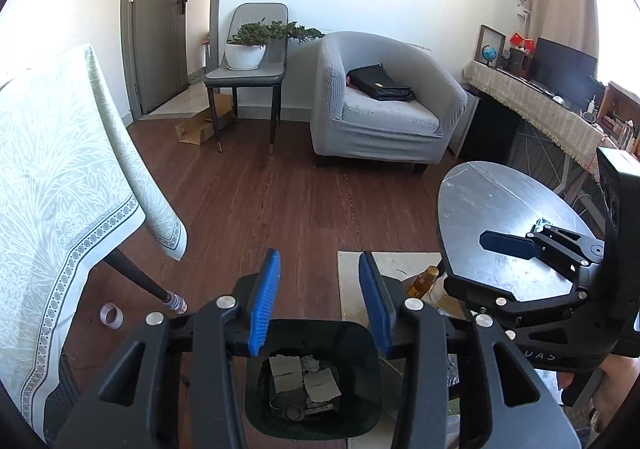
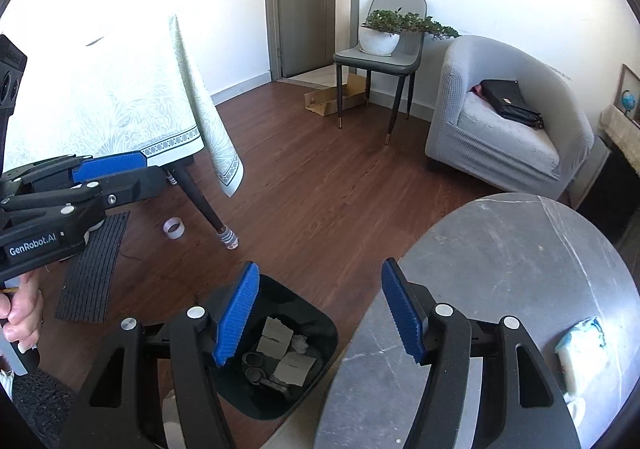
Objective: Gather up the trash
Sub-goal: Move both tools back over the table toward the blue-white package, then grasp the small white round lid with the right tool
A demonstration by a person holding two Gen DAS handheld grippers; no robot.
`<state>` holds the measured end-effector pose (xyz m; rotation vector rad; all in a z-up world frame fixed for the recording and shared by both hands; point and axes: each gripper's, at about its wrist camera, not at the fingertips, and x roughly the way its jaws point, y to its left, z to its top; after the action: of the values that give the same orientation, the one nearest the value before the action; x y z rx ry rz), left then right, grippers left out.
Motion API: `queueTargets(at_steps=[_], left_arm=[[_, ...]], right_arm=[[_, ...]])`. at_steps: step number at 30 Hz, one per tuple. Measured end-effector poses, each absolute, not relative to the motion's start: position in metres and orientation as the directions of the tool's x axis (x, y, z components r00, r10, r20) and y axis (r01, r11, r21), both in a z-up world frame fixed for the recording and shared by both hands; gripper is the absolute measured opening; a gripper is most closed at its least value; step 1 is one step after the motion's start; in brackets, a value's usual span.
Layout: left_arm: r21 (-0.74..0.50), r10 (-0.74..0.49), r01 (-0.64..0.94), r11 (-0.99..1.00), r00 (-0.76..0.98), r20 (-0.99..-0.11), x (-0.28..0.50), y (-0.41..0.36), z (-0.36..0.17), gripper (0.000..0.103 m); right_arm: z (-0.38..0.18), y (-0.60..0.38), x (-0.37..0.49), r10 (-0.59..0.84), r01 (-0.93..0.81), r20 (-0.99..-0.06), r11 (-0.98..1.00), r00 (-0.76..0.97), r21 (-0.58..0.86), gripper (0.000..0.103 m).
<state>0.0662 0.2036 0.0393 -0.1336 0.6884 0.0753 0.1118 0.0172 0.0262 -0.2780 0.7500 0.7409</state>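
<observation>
A black trash bin (image 1: 256, 401) stands on the wood floor directly under my left gripper (image 1: 320, 253). Grey paper scraps (image 1: 286, 369) and some dark round bits lie at its bottom. The left blue pads stand apart with nothing between them. My right gripper (image 2: 320, 265) is open and empty too, hanging over the gap between the bin (image 2: 312, 305) and the round grey table (image 2: 500, 269). A white and blue packet (image 2: 580, 349) lies on that table near its right edge. In the left wrist view one of the right gripper's fingers (image 1: 508, 245) reaches over the tabletop.
A tape roll (image 2: 173, 228) lies on the floor by the leg of the cloth-covered table (image 2: 120, 101). An amber bottle (image 1: 426, 281) stands by the round table's edge, on a beige mat (image 1: 352, 289). Flattened cardboard (image 1: 204, 125) lies under the chair; a grey armchair (image 1: 380, 101) stands behind.
</observation>
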Motion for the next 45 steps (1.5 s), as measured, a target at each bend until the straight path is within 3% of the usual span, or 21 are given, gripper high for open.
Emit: queueTargets(at_steps=[11, 31, 43, 45], left_arm=[[-0.091, -0.035, -0.031, 0.995, 0.762, -0.647, 0.09, 0.139, 0.032, 0.055], [-0.096, -0.121, 0.076, 0.993, 0.736, -0.666, 0.118, 0.063, 0.018, 0.061], [-0.093, -0.159, 0.13, 0.987, 0.71, -0.686, 0.135, 0.022, 0.007, 0.064], [-0.09, -0.164, 0.141, 0.986, 0.706, -0.689, 0.138, 0.015, 0.005, 0.064]], right_arm=[[0.028, -0.049, 0.122, 0.449, -0.628, -0.702, 0.778, 0.553, 0.003, 0.069], [0.013, -0.165, 0.142, 0.271, -0.435, -0.747, 0.9, 0.607, -0.026, 0.069], [-0.008, -0.196, 0.15, 0.258, -0.414, -0.783, 0.91, 0.567, 0.0, 0.069], [-0.01, -0.198, 0.153, 0.261, -0.411, -0.792, 0.912, 0.552, 0.015, 0.061]])
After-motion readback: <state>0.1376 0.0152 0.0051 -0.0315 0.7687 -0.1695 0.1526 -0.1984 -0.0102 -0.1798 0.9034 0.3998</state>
